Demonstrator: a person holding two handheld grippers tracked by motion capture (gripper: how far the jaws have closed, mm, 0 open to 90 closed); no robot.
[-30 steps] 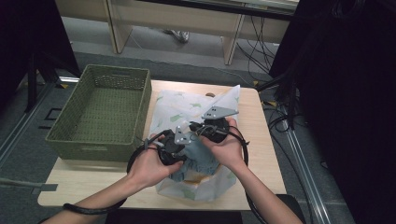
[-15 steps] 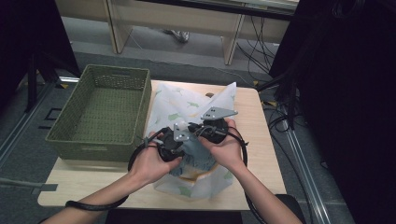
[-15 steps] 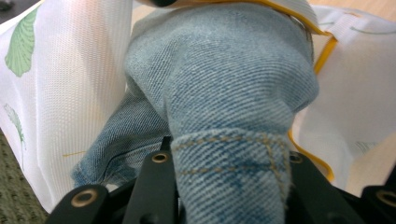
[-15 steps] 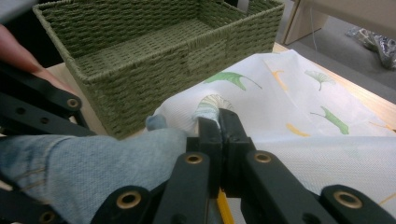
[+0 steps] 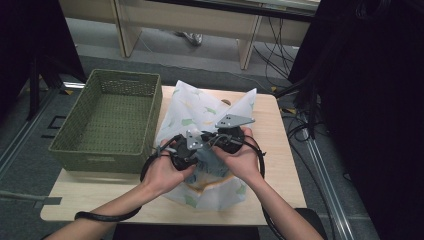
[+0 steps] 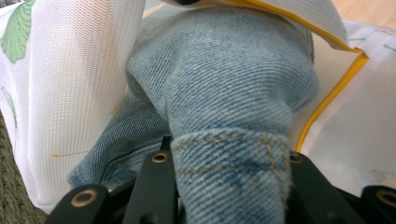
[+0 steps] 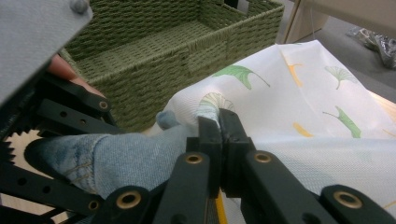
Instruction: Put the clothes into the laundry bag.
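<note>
the left tool [image 6: 224, 196] is squeezing the blue jeans [image 6: 224, 93], pushing them into the white leaf bag [image 7: 299, 112] right in front of it. the right tool [image 7: 219, 126] is pinching the bag's edge, holding it open. next, the jeans probably need pushing deeper. no words to read anywhere.

Green woven basket [image 5: 107, 117] at table's [image 5: 280, 165] left edge; cables [image 5: 272, 47] on floor beyond.
</note>
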